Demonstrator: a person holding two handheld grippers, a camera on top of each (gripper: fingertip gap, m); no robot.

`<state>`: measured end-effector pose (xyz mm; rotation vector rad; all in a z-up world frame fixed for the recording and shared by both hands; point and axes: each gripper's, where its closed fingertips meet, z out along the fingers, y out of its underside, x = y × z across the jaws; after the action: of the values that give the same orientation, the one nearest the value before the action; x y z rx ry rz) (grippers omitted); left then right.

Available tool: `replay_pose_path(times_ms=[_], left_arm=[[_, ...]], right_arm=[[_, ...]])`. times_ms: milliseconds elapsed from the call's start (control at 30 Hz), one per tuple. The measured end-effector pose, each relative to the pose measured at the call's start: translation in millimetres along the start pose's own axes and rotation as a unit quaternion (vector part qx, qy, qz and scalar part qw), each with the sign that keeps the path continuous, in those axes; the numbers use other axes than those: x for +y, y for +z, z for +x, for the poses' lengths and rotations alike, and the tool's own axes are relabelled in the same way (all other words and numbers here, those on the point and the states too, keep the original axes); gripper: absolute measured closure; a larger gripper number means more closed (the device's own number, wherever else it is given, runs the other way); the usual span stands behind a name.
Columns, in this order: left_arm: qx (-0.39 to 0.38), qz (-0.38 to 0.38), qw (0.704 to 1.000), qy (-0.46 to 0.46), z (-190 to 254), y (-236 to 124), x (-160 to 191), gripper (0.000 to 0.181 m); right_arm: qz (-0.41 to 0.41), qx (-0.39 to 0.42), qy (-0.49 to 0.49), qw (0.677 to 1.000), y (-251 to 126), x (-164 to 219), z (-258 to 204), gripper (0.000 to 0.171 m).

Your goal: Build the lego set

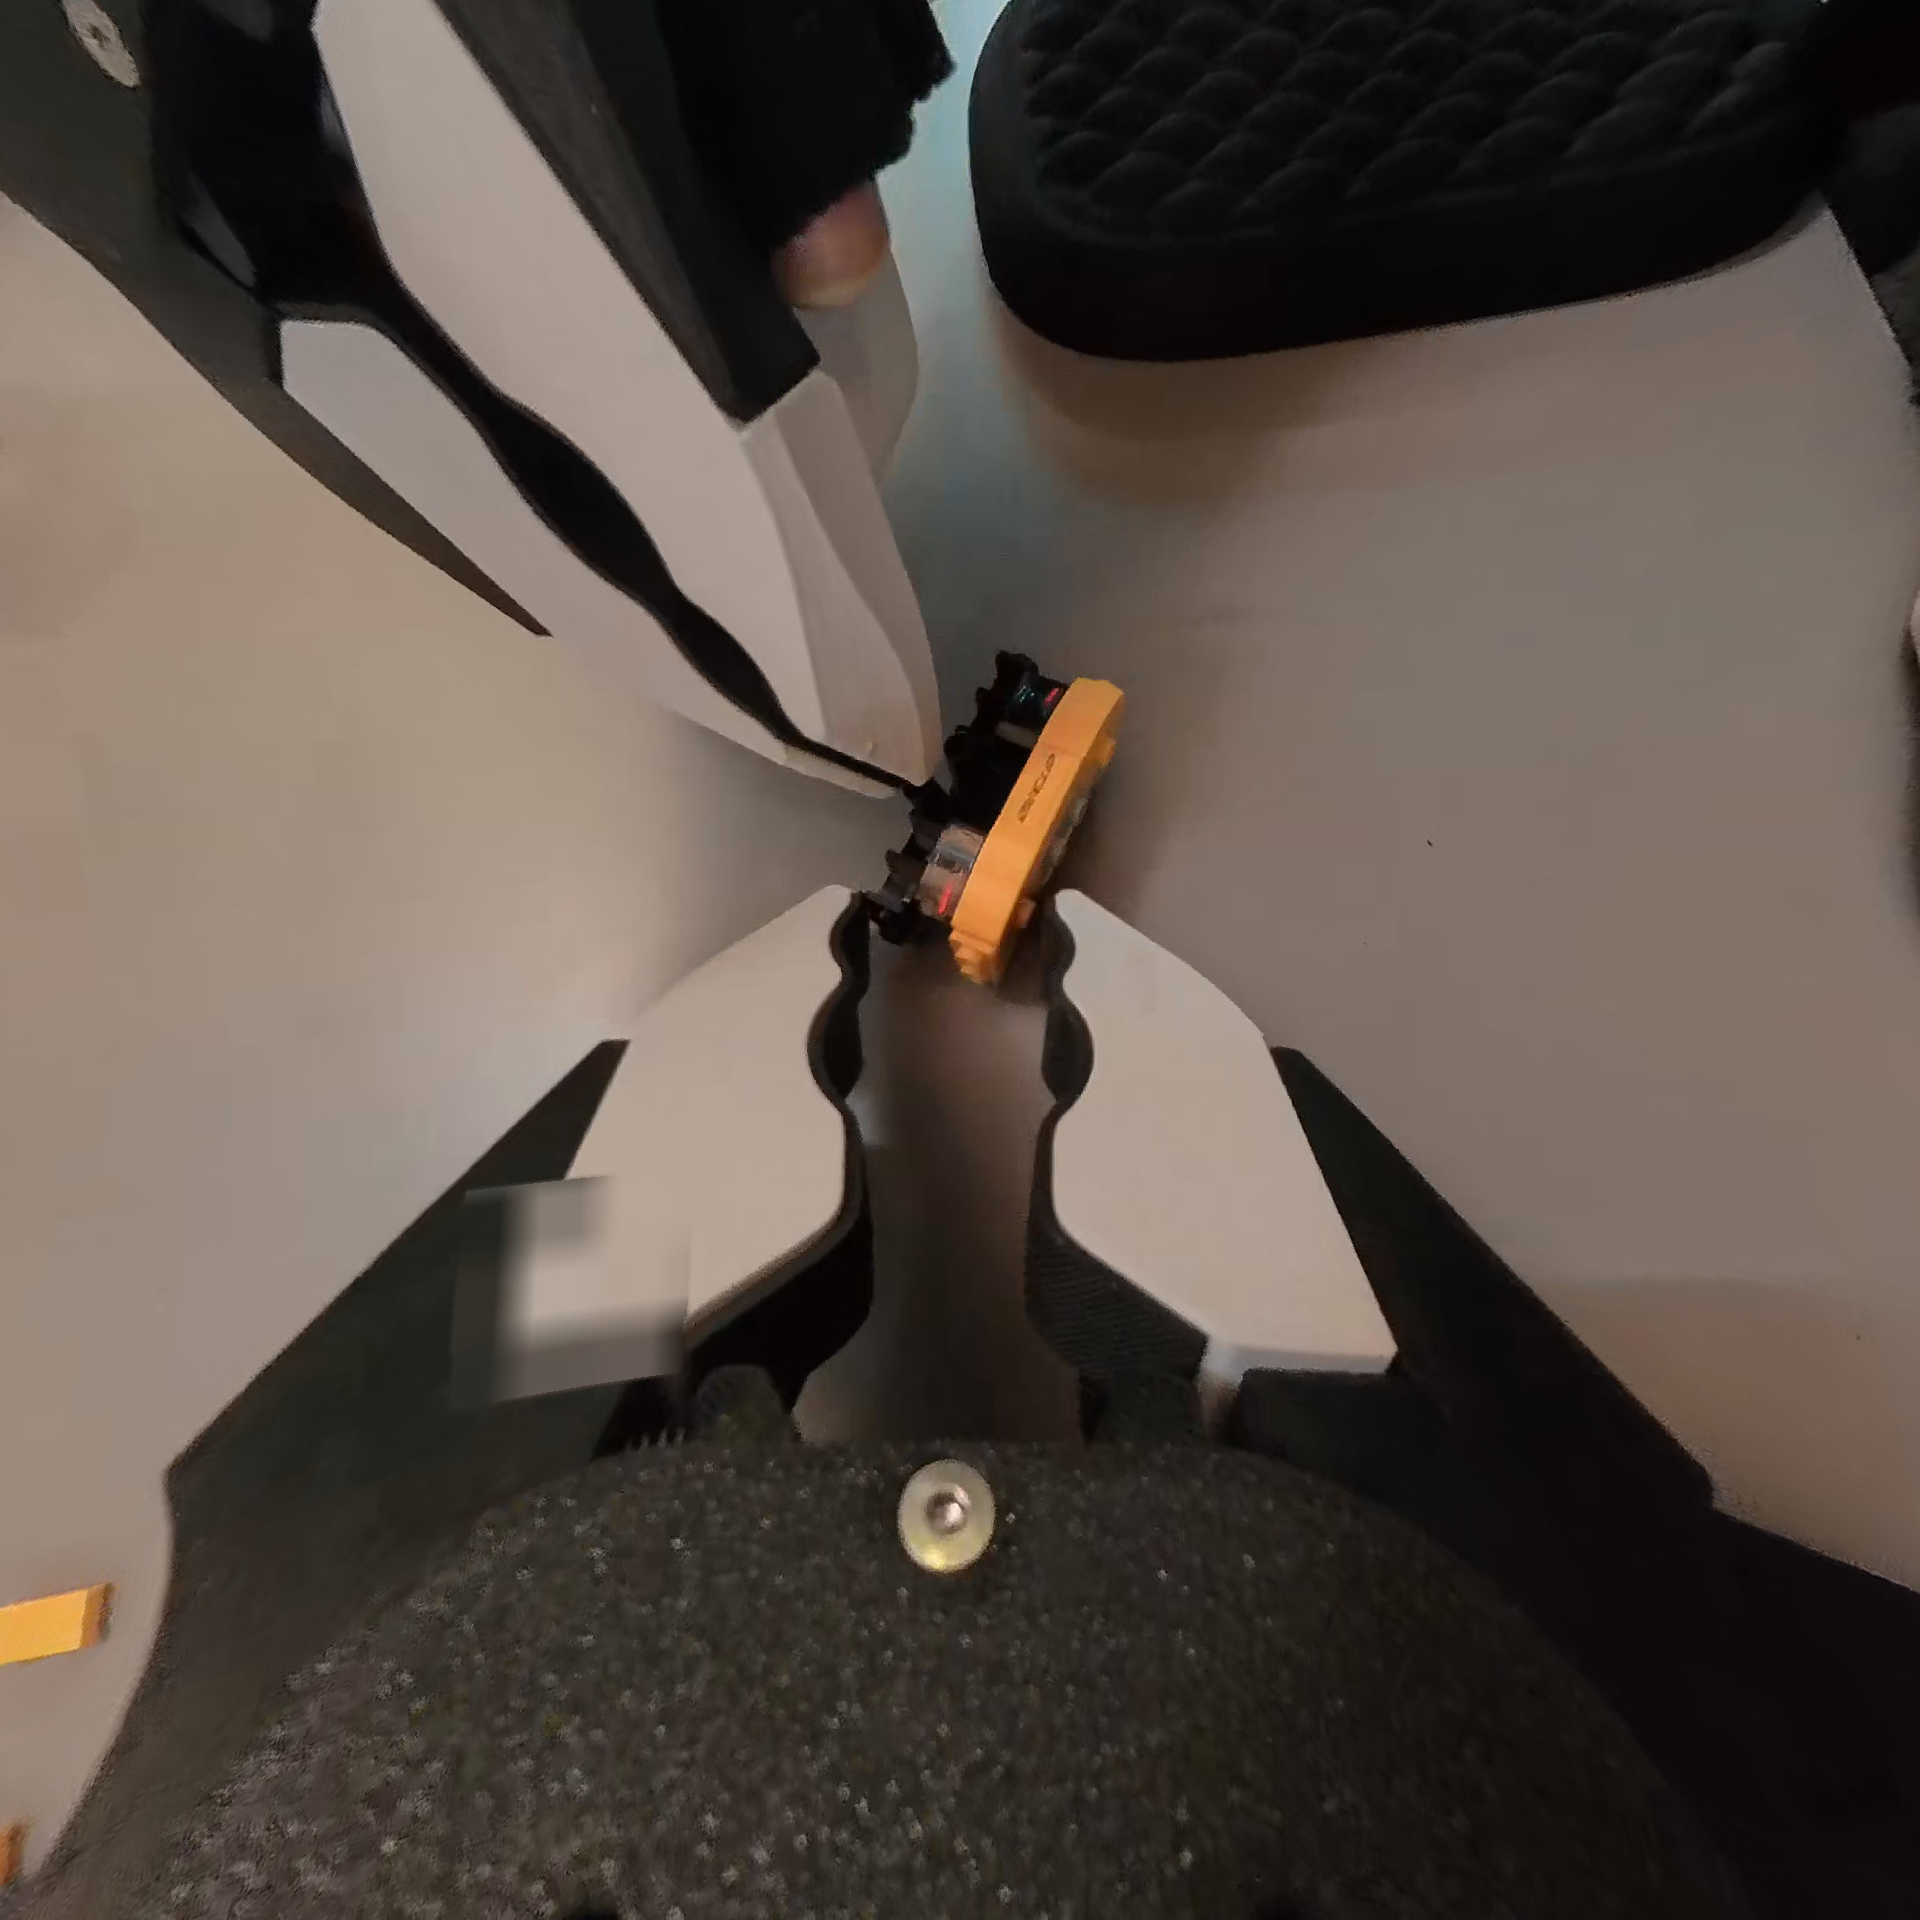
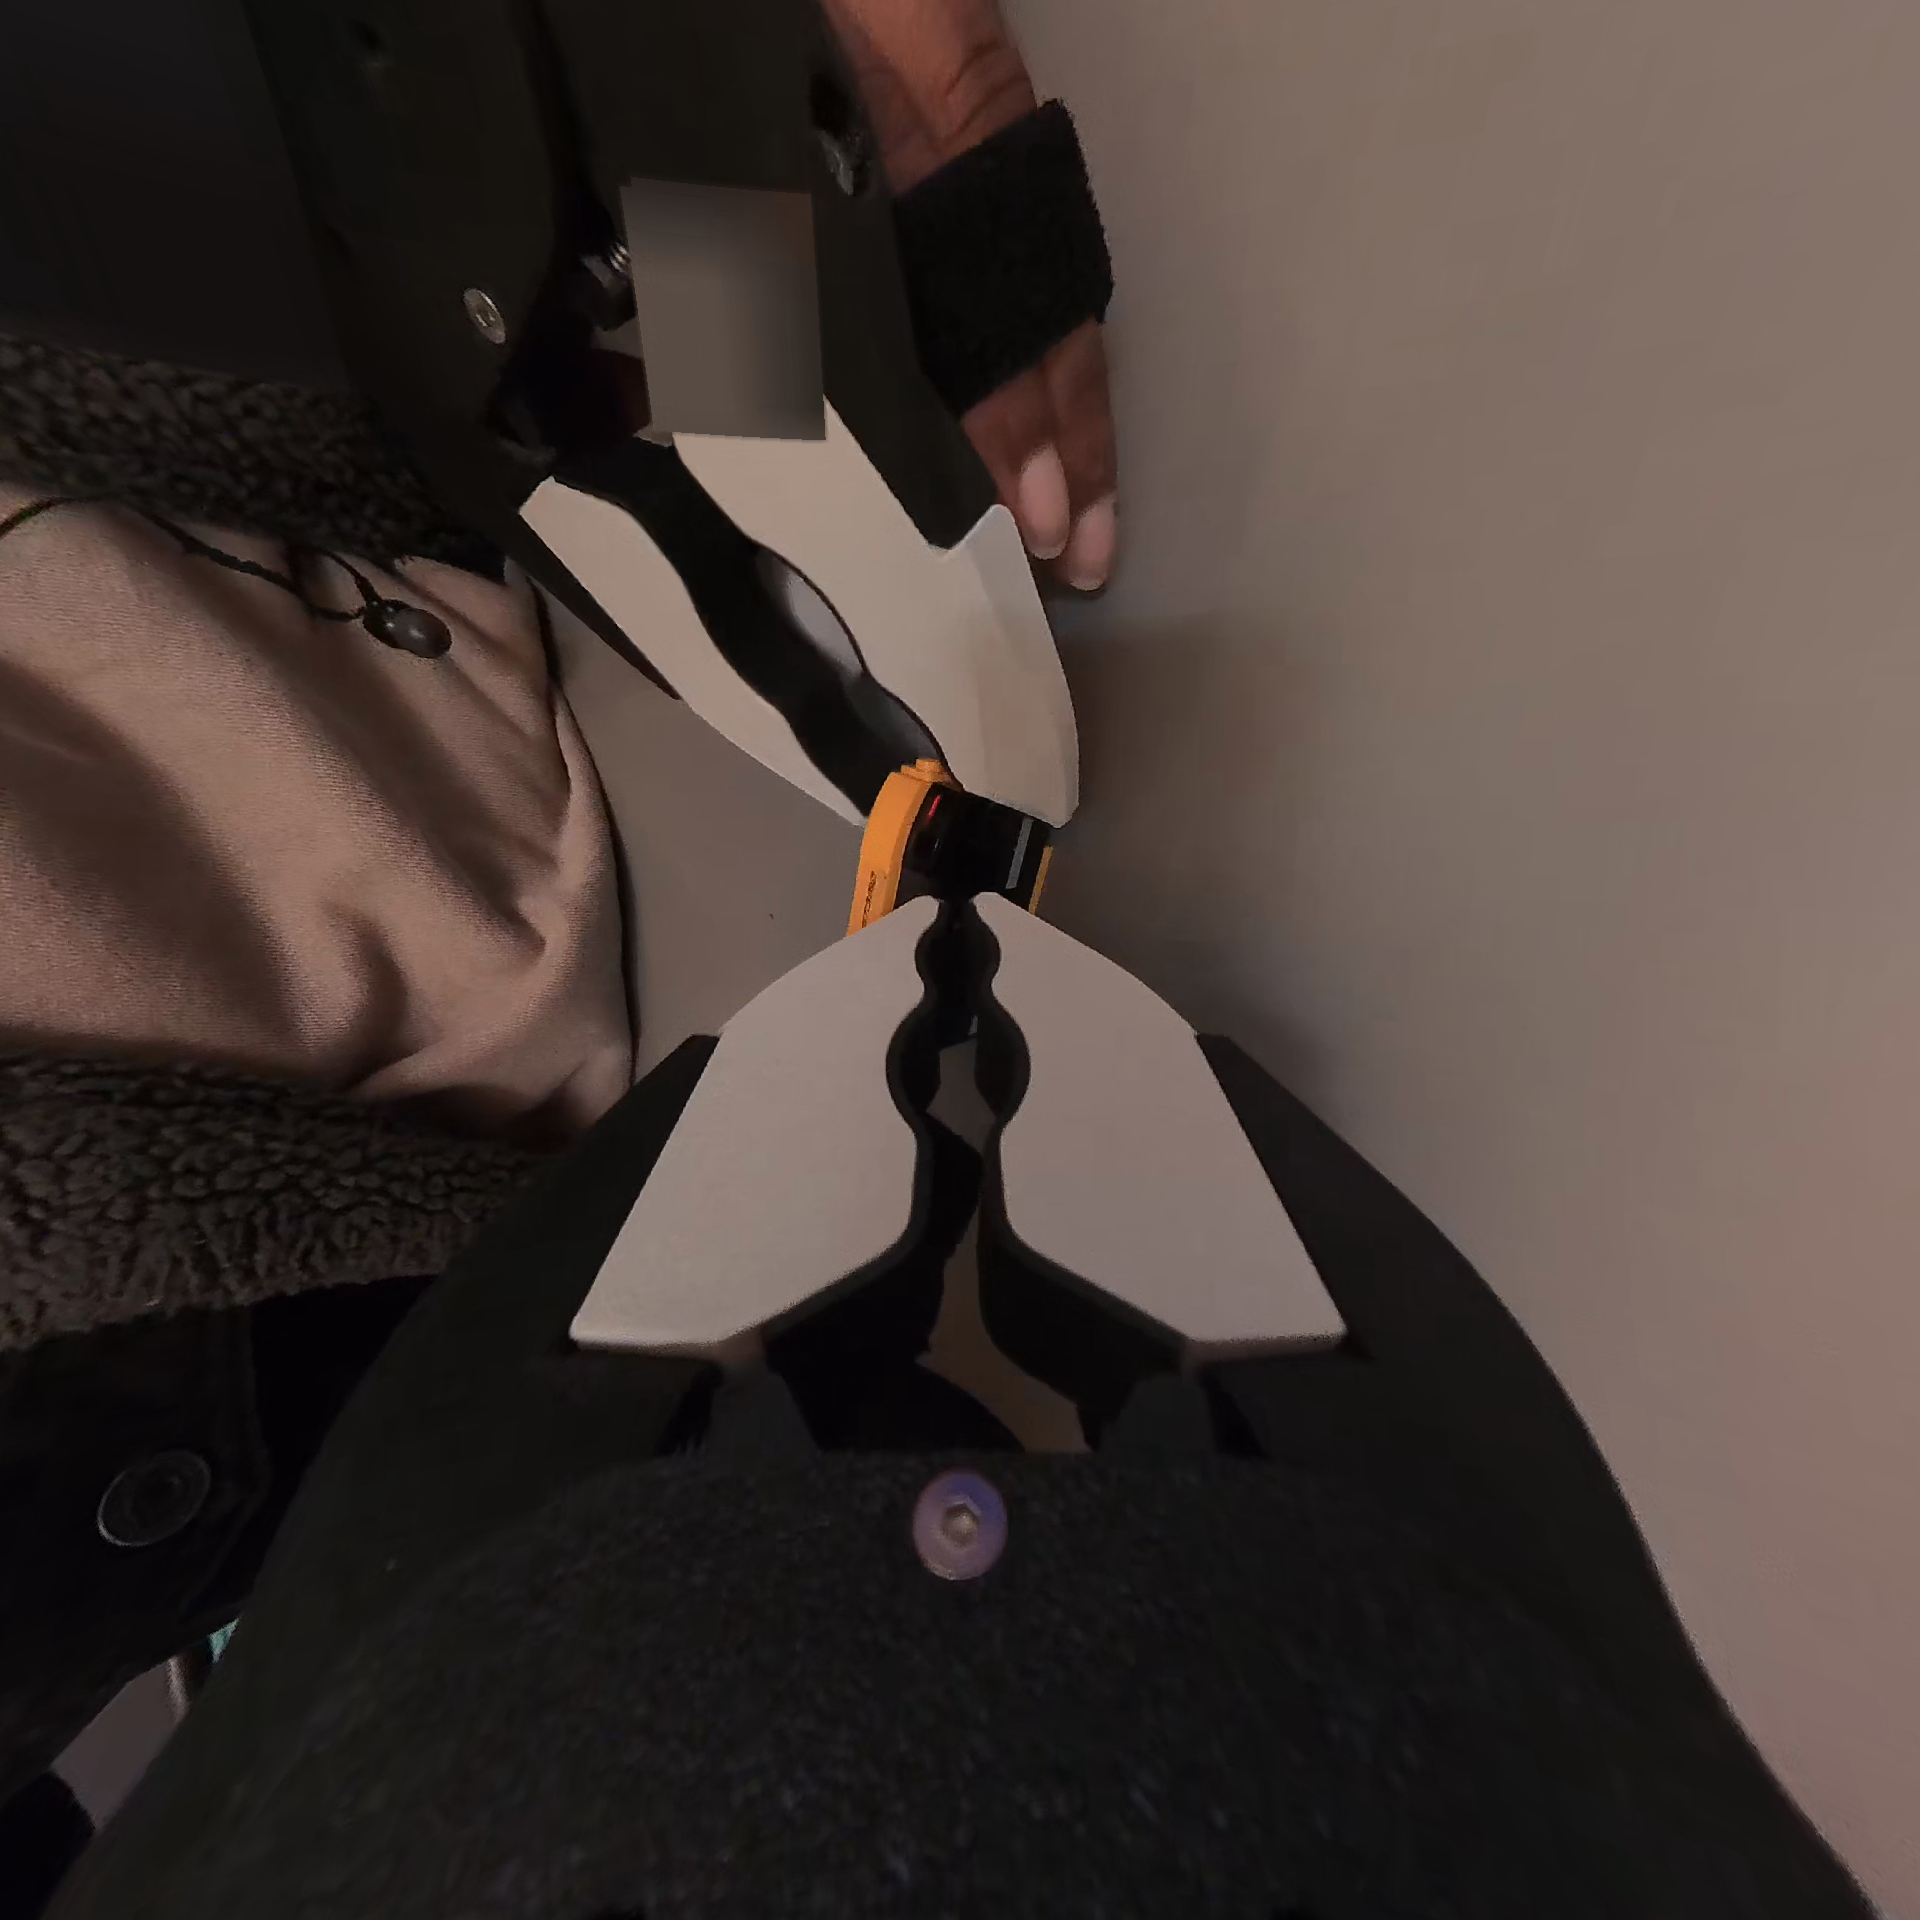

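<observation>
A small lego assembly [image 1: 1039,821] of black toothed parts, a shiny silver piece and an orange plate is held above the grey table [image 1: 1455,727]. My left gripper [image 1: 956,909] is closed on its lower end, black side against one finger and orange side against the other. My right gripper [image 1: 914,784] comes in from the upper left, shut, its tips pinching a black part of the assembly. In the right wrist view my right gripper [image 2: 956,906] is nearly closed on that thin black part, and the left gripper [image 2: 961,816] clamps the assembly [image 2: 966,847] from above.
A black quilted pad [image 1: 1403,156] lies at the far right of the table. Loose orange pieces [image 1: 52,1642] lie at the lower left edge. A person's torso in a beige shirt [image 2: 260,779] and a hand [image 2: 1049,468] are close behind the grippers. The tips of both grippers are at nearly the same place.
</observation>
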<state>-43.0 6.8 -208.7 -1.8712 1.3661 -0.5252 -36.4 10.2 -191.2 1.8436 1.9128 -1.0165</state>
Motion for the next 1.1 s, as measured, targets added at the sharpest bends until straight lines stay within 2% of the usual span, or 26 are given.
replay_pose_path(times_ms=[267, 700, 1100], left_arm=[[0.010, -0.002, 1.000, -0.011, 1.8, 0.4, 0.2, 0.152], [0.010, -0.003, 1.000, -0.011, 2.1, 0.5, 0.6, 0.152], [0.010, -0.003, 1.000, -0.011, 2.4, 0.5, 0.6, 0.153]], right_arm=[[-0.036, 0.024, -0.025, 0.999, 1.8, 3.8, -3.9, 0.171], [-0.053, 0.002, 0.017, 0.998, 2.5, 1.7, -3.6, 0.171], [-0.079, 0.024, 0.012, 0.997, 2.4, 4.9, -1.9, 0.171]])
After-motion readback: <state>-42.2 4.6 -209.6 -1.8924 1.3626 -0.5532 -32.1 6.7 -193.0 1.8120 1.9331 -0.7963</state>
